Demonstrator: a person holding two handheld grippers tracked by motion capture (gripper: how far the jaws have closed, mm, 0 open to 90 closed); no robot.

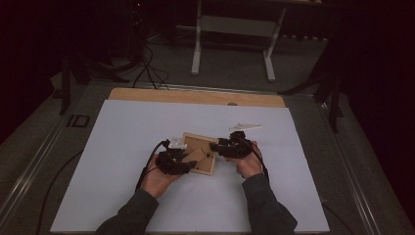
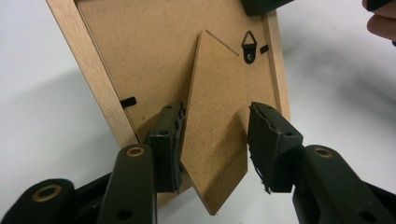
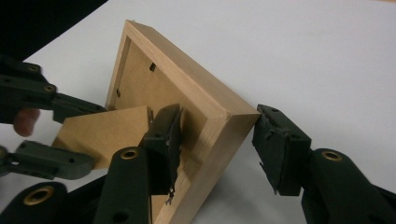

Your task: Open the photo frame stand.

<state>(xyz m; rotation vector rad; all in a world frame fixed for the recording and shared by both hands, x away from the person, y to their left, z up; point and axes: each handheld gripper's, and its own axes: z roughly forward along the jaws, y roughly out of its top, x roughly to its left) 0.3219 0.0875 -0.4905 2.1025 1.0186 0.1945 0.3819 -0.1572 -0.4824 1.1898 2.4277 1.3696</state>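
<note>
Your two tongs work on a smooth white sheet (image 1: 122,161) that covers a light wooden table top (image 1: 195,96). Around it the room is dark, with a grey floor, black cables (image 1: 147,68) and a pale metal stand (image 1: 235,29) past the far edge.

Your left tongs (image 1: 188,164) sit at the left side of the small light wooden picture frame (image 1: 199,152), which lies face down between both tongs. Its jaws are partly open, one on each side of the frame's brown fibreboard stand flap (image 2: 217,135). The left pad is right against the flap's edge; the right pad has a thin gap. You can't tell if they really squeeze it. The flap is flat, rough and pointed, and a little black metal hanger (image 2: 249,46) sits just past it.

Your right tongs (image 1: 218,147) are at the frame's right corner. Their jaws are partly open around that corner, the left pad inside on the brown backing, the right pad just clear of the wood.
</note>
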